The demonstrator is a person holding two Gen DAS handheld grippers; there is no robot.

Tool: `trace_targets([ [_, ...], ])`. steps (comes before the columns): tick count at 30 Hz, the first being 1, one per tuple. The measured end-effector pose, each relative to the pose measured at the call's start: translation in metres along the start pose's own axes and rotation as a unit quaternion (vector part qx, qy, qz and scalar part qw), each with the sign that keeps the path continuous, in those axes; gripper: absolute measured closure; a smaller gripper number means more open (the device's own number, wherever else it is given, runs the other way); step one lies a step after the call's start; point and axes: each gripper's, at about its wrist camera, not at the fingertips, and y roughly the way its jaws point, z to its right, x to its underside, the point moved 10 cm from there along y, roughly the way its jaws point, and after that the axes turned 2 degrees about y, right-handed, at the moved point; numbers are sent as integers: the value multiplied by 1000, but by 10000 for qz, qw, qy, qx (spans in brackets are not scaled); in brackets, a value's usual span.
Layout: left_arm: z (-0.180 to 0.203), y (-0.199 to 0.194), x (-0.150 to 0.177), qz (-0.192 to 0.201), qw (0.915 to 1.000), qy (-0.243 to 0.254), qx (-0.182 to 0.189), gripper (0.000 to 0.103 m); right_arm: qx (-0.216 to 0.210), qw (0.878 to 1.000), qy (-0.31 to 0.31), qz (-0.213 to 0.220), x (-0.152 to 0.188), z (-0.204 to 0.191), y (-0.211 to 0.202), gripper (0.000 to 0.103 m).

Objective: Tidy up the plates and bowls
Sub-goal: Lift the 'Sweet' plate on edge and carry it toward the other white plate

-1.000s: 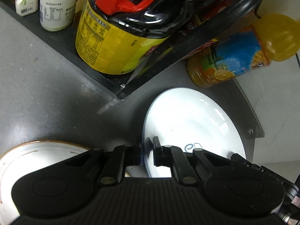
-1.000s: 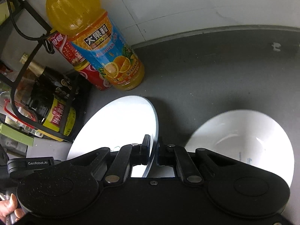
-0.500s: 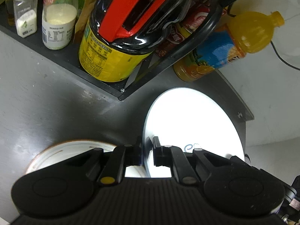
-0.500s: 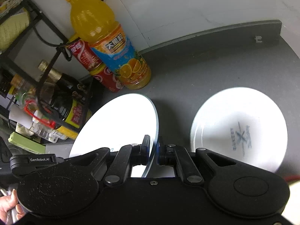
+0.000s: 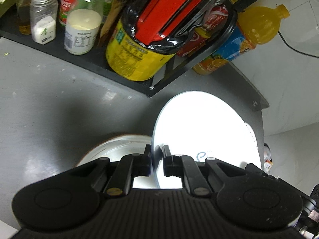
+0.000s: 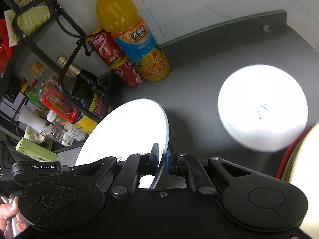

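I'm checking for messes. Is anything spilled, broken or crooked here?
Nothing is spilled or broken. One thing looks unusual: the white plate is off the grey counter, tilted, with the left gripper shut on one rim and the right gripper shut on the opposite one. The orange juice bottle stands upright.

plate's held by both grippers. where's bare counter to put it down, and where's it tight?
Free: the dark counter between the juice bottle and the white plate lying flat, and the grey patch in front of the shelf, left of the held plate. Crowded: the shelf of jars, the cans beside the bottle, and the bowl under the left gripper.
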Motion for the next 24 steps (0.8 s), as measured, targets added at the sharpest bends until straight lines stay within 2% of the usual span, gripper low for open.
trace_targets([
  [24, -52, 1, 42, -574, 9979, 310, -44, 95, 258, 9986, 459, -8, 88, -7, 4, 96],
])
